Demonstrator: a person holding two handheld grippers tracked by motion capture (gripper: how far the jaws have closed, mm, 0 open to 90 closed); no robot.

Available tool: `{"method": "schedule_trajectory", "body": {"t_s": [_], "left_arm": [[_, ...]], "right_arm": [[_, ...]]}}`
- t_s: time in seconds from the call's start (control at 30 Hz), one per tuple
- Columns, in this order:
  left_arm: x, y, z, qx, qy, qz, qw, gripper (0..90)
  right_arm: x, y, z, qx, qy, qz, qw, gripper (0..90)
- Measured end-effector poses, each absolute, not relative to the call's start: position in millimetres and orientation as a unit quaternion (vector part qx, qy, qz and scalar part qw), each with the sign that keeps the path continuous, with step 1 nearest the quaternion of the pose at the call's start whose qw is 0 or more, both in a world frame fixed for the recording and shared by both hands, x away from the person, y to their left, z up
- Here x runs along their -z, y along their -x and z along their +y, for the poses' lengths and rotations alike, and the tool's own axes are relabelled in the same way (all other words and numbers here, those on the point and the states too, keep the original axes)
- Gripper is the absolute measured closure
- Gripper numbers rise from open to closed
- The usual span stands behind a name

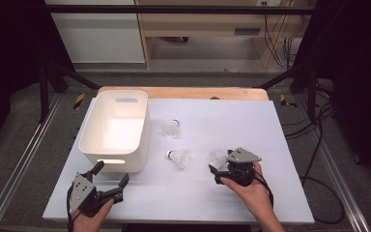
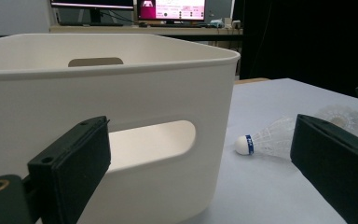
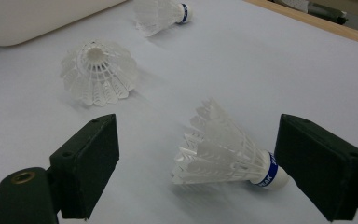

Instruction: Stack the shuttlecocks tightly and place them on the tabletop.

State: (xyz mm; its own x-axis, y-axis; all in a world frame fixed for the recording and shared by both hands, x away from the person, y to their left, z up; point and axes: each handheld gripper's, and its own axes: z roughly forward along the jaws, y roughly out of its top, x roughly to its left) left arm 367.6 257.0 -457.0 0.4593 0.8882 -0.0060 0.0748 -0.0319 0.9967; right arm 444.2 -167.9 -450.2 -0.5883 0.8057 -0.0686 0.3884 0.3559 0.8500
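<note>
Three white shuttlecocks lie on the white tabletop [image 1: 270, 125]. One [image 1: 172, 128] is beside the white bin [image 1: 113, 128], another [image 1: 178, 158] is near the bin's front corner. The third shuttlecock [image 1: 217, 157] [image 3: 228, 158] lies on its side between the jaws of my right gripper [image 1: 220, 163] [image 3: 198, 135]. Its blue-banded cork is right by one jaw and the other jaw stands well off the feathers, so this gripper is open. My left gripper [image 1: 110, 174] [image 2: 200, 140] is open and empty, facing the bin's front wall [image 2: 121, 93] with its handle slot.
In the left gripper view the middle shuttlecock [image 2: 265, 140] lies right of the bin, with the third one [image 2: 340, 116] behind it. A wooden edge [image 1: 183, 92] runs along the table's far side. Dark frame posts and cables flank the table.
</note>
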Motion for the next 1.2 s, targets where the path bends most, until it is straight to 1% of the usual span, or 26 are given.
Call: {"method": "schedule_trajectory", "body": {"t_s": [0.27, 0.4, 0.6, 0.7, 0.83, 0.93, 1.0, 1.2], "left_arm": [[457, -368, 255, -0.349, -0.63, 0.381, 0.579, 5.0], [457, -368, 255, -0.349, -0.631, 0.381, 0.579, 5.0], [458, -368, 254, -0.347, -0.632, 0.38, 0.579, 5.1], [458, -368, 254, -0.348, -0.632, 0.38, 0.579, 5.1], [458, -368, 254, -0.348, -0.632, 0.38, 0.579, 5.1], [458, -368, 253, -0.349, -0.633, 0.381, 0.577, 5.4], [458, -368, 253, -0.349, -0.633, 0.38, 0.577, 5.6], [458, -368, 252, -0.348, -0.634, 0.378, 0.578, 5.6]], "right_arm": [[451, -445, -163, -0.413, -0.384, 0.788, 0.248, 17.9], [450, -445, -162, -0.414, -0.382, 0.788, 0.248, 27.6], [445, -450, -162, -0.421, -0.38, 0.785, 0.249, 52.8], [443, -453, -162, -0.427, -0.377, 0.785, 0.244, 67.2], [440, -461, -162, -0.43, -0.385, 0.781, 0.24, 82.2], [440, -470, -163, -0.427, -0.394, 0.781, 0.23, 87.9], [439, -476, -162, -0.423, -0.399, 0.782, 0.226, 90.0], [443, -501, -162, -0.402, -0.412, 0.789, 0.214, 90.0]]}}
